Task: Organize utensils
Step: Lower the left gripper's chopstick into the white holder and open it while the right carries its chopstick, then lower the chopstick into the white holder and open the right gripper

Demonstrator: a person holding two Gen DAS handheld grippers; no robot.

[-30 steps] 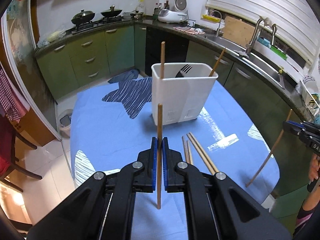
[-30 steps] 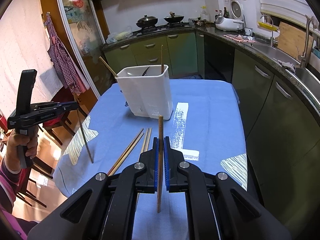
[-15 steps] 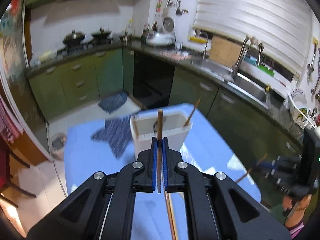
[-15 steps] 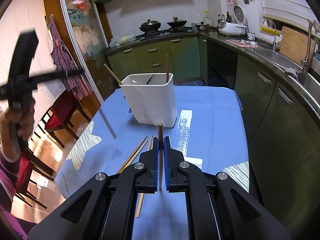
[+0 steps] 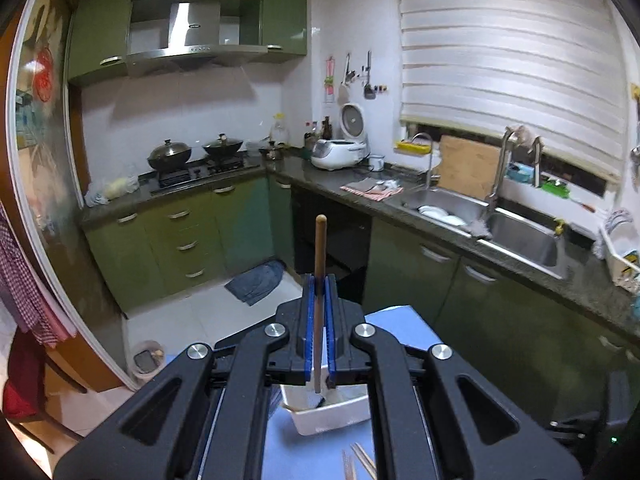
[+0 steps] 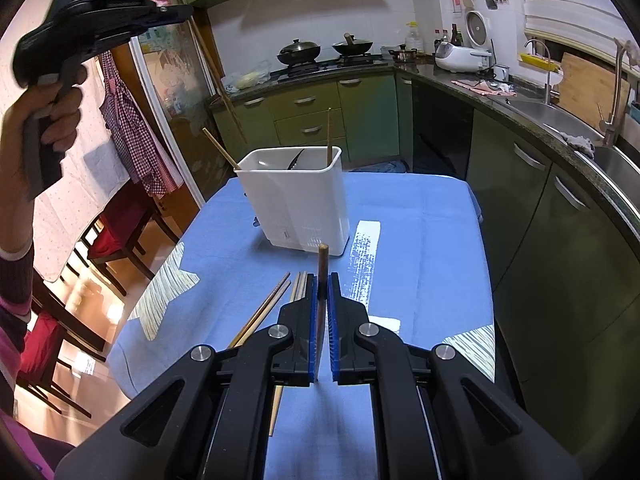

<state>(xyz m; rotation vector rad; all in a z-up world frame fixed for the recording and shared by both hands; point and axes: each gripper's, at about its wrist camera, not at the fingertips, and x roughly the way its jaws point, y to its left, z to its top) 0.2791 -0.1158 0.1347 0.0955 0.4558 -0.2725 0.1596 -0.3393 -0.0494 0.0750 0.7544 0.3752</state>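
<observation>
My left gripper (image 5: 319,280) is shut on a brown chopstick (image 5: 319,248), held upright high above the white utensil holder (image 5: 332,414), whose open top shows below between the fingers. In the right wrist view the left gripper (image 6: 172,10) is raised at upper left, its chopstick (image 6: 218,80) hanging down toward the holder (image 6: 296,204). The holder has two chopsticks and a dark fork in it. My right gripper (image 6: 323,280) is shut on another chopstick (image 6: 322,264), low over the table. Several loose chopsticks (image 6: 276,304) lie on the blue cloth (image 6: 420,240).
Green kitchen cabinets and a dark counter with a double sink (image 5: 520,236) run along the right and far sides. A stove with two woks (image 5: 192,156) is at the back. Chairs with red cushions (image 6: 112,240) stand left of the table.
My left gripper has risen and tilted up with its chopstick, now above the holder. My right gripper has stayed near the table, pitching down slightly.
</observation>
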